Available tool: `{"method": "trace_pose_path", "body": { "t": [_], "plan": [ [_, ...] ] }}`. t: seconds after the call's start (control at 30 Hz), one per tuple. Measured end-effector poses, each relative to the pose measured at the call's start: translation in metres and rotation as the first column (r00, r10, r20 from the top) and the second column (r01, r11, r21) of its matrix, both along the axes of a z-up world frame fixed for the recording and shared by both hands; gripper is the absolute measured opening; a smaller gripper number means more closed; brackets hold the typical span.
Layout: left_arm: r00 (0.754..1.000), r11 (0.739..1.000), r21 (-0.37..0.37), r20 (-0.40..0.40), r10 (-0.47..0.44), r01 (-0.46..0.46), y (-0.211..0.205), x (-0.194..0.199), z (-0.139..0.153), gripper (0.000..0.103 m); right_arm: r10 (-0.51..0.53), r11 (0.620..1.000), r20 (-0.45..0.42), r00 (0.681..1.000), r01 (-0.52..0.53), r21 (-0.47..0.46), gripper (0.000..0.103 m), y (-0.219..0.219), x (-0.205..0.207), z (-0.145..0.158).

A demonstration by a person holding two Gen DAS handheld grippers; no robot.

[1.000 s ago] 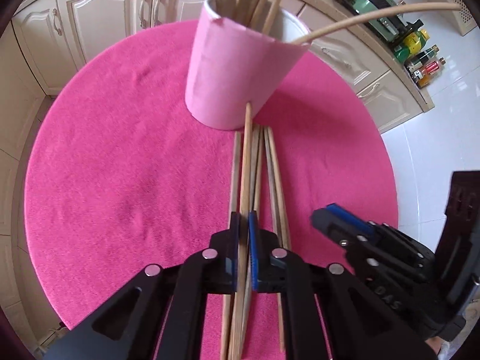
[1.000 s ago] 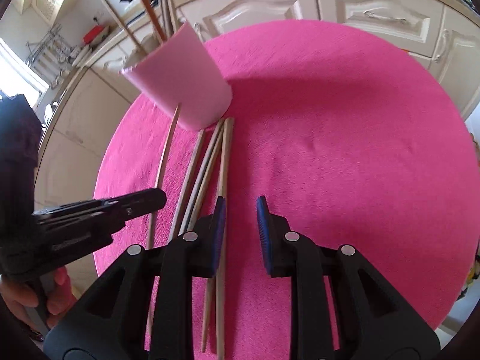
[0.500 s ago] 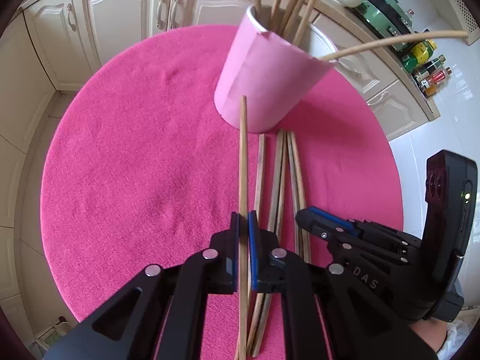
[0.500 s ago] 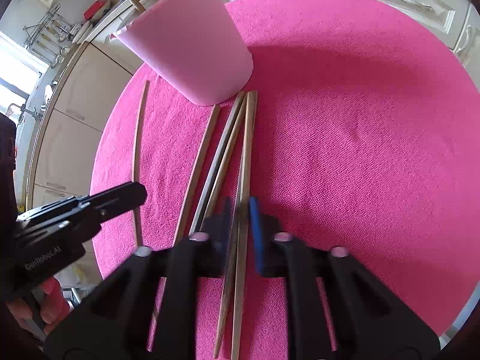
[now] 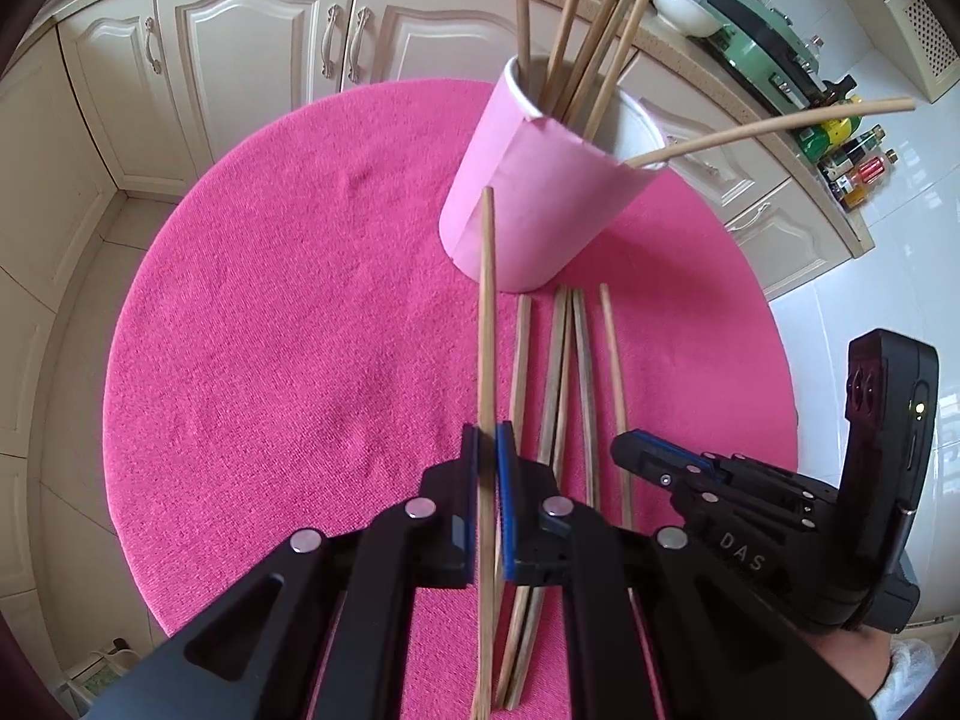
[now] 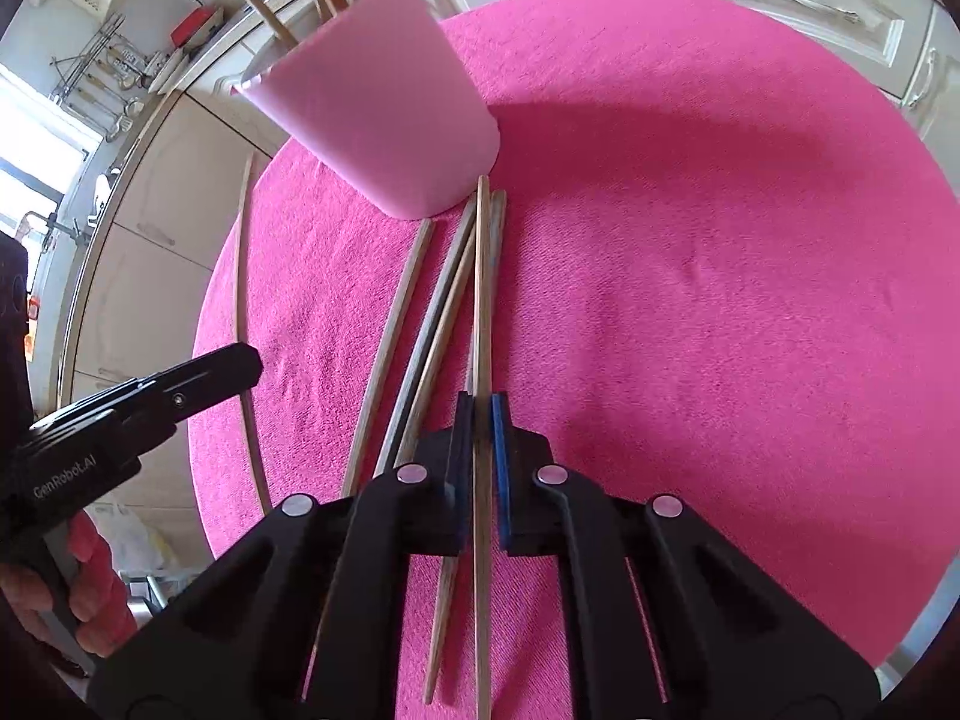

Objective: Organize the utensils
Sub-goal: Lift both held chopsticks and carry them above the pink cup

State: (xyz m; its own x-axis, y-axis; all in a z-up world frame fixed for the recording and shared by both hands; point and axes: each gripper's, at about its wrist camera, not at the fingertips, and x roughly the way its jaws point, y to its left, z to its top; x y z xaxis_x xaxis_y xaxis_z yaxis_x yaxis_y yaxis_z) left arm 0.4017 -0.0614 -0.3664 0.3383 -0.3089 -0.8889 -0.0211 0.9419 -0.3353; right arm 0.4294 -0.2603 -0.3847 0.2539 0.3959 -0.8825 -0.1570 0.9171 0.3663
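Round table [image 5: 252, 324] under a fuzzy hot-pink cloth, cream kitchen cabinets [image 5: 252, 48] wrapping around it. My left tongs [image 5: 487, 450] are clamped on one chopstick [image 5: 487, 312], tip lifted beside the pink cup [image 5: 540, 204] holding more sticks. Loose chopsticks [image 6: 414, 324] lie on the cloth. My right tongs [image 6: 482, 414] are pinched on another chopstick [image 6: 482, 276].
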Motion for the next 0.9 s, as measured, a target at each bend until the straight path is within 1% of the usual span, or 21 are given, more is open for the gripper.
{"method": "trace_pose_path", "body": {
  "t": [0.13, 0.23, 0.37, 0.47, 0.57, 0.6, 0.7, 0.77, 0.9],
  "plan": [
    [1.0, 1.0, 0.012, 0.008, 0.004, -0.004, 0.0, -0.001, 0.004, 0.006, -0.021, 0.999, -0.028, 0.999, 0.02, -0.035, 0.007, -0.006, -0.001, -0.002],
    [1.0, 0.999, 0.037, -0.003, 0.005, -0.005, 0.0, -0.001, 0.004, 0.006, -0.022, 0.995, -0.067, 0.998, 0.016, -0.094, 0.007, -0.008, 0.0, -0.008],
    [1.0, 0.999, 0.042, -0.01, 0.012, -0.011, 0.002, -0.002, 0.002, 0.006, -0.009, 0.986, -0.088, 0.996, -0.006, -0.17, 0.007, -0.005, 0.002, -0.012],
    [1.0, 0.999, 0.045, -0.015, 0.013, -0.012, 0.003, -0.003, 0.002, 0.006, 0.022, 0.968, -0.093, 0.995, -0.044, -0.245, 0.007, 0.009, 0.004, -0.011],
    [1.0, 0.999, 0.046, -0.015, 0.014, -0.013, 0.003, -0.003, 0.002, 0.006, 0.058, 0.942, -0.101, 0.993, -0.088, -0.325, 0.008, 0.03, 0.001, -0.01],
    [1.0, 0.999, 0.047, -0.015, 0.014, -0.014, 0.003, -0.004, 0.002, 0.006, 0.059, 0.938, -0.097, 0.994, -0.088, -0.335, 0.008, 0.033, 0.001, -0.01],
    [1.0, 0.999, 0.044, -0.014, 0.018, -0.017, 0.004, -0.006, 0.004, 0.006, 0.064, 0.942, -0.077, 0.995, -0.086, -0.324, 0.007, 0.034, -0.002, -0.009],
    [1.0, 0.999, 0.038, -0.007, 0.02, -0.019, 0.004, -0.007, 0.007, 0.006, 0.055, 0.955, -0.071, 0.996, -0.074, -0.289, 0.007, 0.03, -0.004, -0.009],
    [0.999, 1.0, 0.01, 0.028, 0.019, -0.019, 0.006, -0.01, 0.022, 0.006, -0.009, 0.988, -0.031, 0.999, 0.004, -0.154, 0.007, -0.002, -0.009, 0.002]
  ]
}}
